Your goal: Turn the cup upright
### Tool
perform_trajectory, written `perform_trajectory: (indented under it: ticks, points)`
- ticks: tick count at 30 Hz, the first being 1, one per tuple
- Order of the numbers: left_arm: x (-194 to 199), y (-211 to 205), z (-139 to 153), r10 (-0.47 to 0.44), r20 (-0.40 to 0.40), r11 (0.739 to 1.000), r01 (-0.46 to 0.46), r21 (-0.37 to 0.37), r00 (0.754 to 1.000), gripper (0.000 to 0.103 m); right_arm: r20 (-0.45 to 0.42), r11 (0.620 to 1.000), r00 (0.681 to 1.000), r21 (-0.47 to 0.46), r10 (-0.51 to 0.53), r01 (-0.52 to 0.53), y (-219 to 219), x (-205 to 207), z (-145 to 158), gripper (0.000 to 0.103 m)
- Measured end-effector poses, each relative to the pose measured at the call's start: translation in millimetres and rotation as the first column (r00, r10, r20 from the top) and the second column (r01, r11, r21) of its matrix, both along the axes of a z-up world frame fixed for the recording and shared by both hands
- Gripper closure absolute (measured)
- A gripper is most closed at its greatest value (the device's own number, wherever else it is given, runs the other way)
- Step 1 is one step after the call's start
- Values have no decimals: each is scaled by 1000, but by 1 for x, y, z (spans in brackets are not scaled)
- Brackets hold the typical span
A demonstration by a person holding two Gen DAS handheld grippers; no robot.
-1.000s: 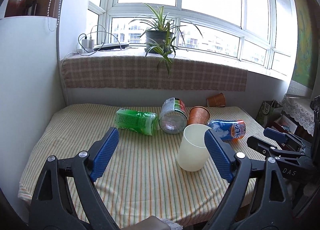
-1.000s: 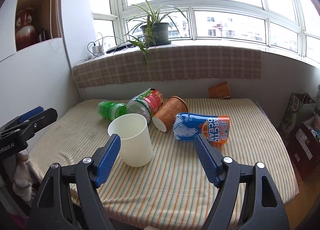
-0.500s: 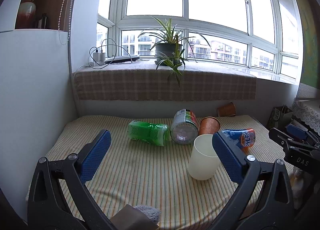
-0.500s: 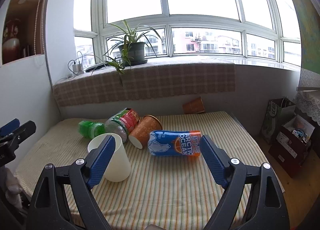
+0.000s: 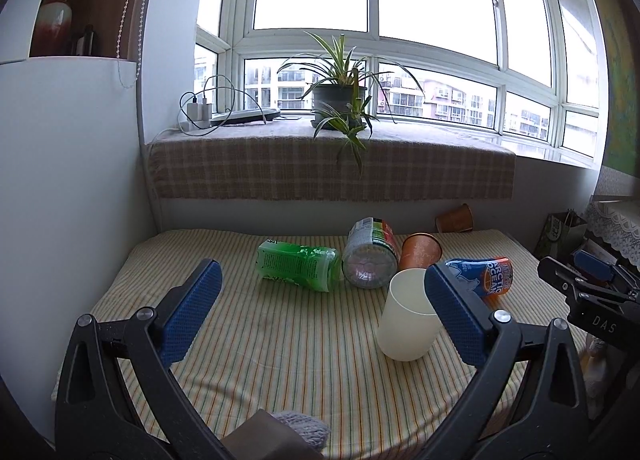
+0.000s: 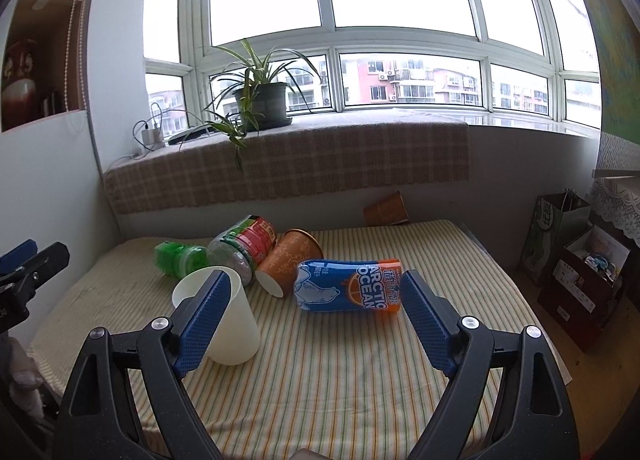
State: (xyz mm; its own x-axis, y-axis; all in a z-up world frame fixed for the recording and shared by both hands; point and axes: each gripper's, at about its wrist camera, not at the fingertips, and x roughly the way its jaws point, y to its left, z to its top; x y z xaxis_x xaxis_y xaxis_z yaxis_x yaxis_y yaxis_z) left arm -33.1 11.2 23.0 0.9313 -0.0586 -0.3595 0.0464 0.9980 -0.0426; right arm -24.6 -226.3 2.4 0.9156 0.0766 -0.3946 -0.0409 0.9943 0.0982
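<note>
A cream plastic cup (image 5: 406, 318) stands upright, mouth up, on the striped tablecloth (image 5: 280, 340); it also shows in the right wrist view (image 6: 228, 320). An orange paper cup (image 5: 420, 250) lies on its side behind it, seen also in the right wrist view (image 6: 288, 266). My left gripper (image 5: 320, 316) is open and empty, held back from the table, its right finger in front of the cream cup. My right gripper (image 6: 316, 324) is open and empty, its left finger overlapping the cream cup.
A green bottle (image 5: 300, 266), a red-labelled jar (image 5: 370, 258) and a blue Arctic Ocean can (image 6: 348, 290) lie on their sides mid-table. Another orange cup (image 6: 386, 210) lies at the back edge. A potted plant (image 5: 340, 100) stands on the sill. Bags and boxes (image 6: 580, 256) stand on the right.
Both grippers have pulled back and tilted up from the table, staying open. The cream cup stays upright where it was.
</note>
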Motion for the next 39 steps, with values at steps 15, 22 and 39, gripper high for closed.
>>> perform_trajectory:
  ticks: [15, 22, 39]
  points:
    - [2, 1, -1, 0, -1, 1000, 0, 0, 1000, 0, -9, 1000, 1000, 5, 3, -3, 0, 4, -2, 17]
    - [2, 2, -2, 1, -4, 1000, -1, 0, 1000, 0, -20, 1000, 1000, 10, 6, -6, 0, 4, -4, 17]
    - [2, 3, -3, 1, -4, 1000, -1, 0, 1000, 0, -21, 1000, 1000, 12, 4, -4, -1, 4, -4, 17]
